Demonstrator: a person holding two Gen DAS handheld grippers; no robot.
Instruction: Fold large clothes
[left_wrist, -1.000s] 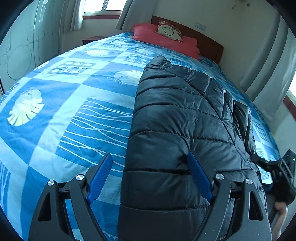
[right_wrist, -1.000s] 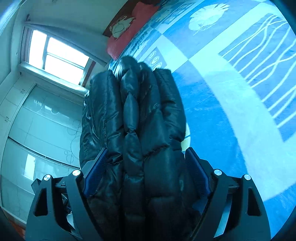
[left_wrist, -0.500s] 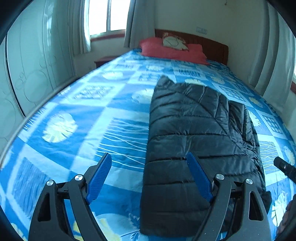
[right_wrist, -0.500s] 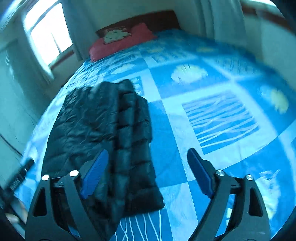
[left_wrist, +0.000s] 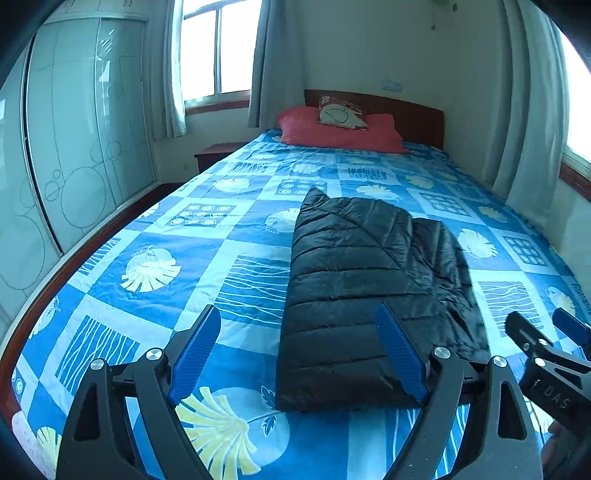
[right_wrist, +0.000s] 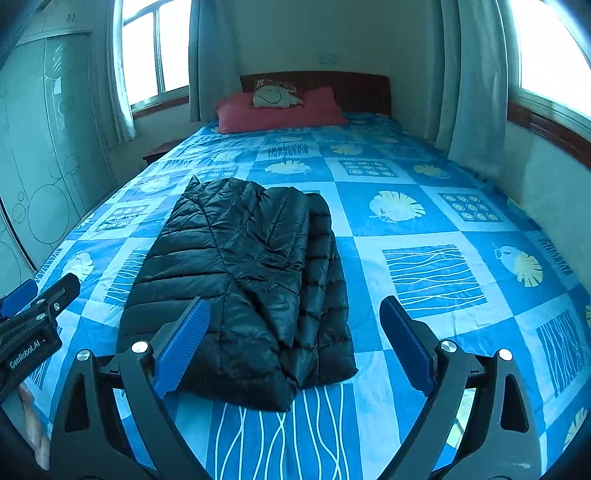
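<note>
You're holding both grippers above the bed (left_wrist: 155, 236), left gripper (left_wrist: 299, 350) spread wide and empty, right gripper (right_wrist: 295, 343) just been opening, nothing between, folded jacket (right_wrist: 243, 280) lying flat on the bedspread.

A black quilted puffer jacket (left_wrist: 362, 288) lies folded into a long, narrow bundle, flat on the blue patterned bed (left_wrist: 155, 236), one shiny layer overlapping along its right side.
</note>
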